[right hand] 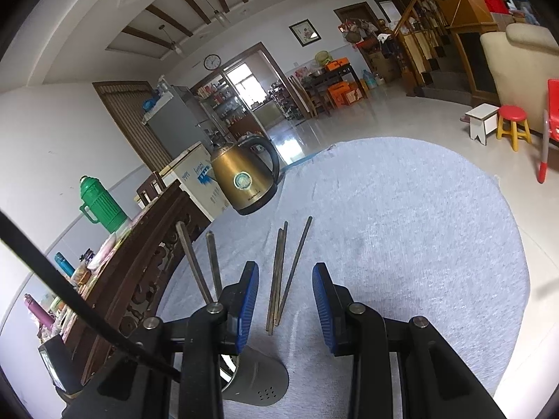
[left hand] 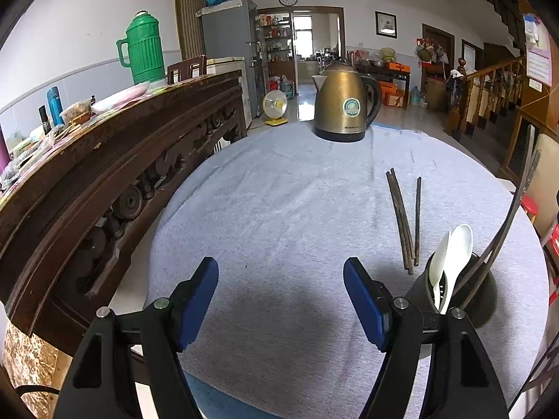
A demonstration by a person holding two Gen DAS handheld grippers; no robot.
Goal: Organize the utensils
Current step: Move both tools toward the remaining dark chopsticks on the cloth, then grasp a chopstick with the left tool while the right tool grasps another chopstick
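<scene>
Two blue pads of left gripper (left hand: 281, 296) spread wide, nothing between, hovering over grey cloth (left hand: 279, 192). Dark utensil holder (left hand: 484, 293) just right of it, containing white spoons (left hand: 454, 258) and dark chopsticks (left hand: 503, 230). Three loose chopsticks (left hand: 405, 220) flat on cloth beyond holder. Brass kettle (left hand: 344, 104) at far edge. Carved wooden sideboard (left hand: 122, 146) left.

Right wrist view: right gripper (right hand: 285, 303) released, pads straddling loose chopsticks (right hand: 283, 276), contact not discernible. Holder (right hand: 258, 380) below left pad. Kettle (right hand: 242, 181) beyond.

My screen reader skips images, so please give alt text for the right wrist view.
The open right tool hovers over three loose chopsticks on a grey cloth, beside a utensil holder. A brass kettle stands behind.
</scene>
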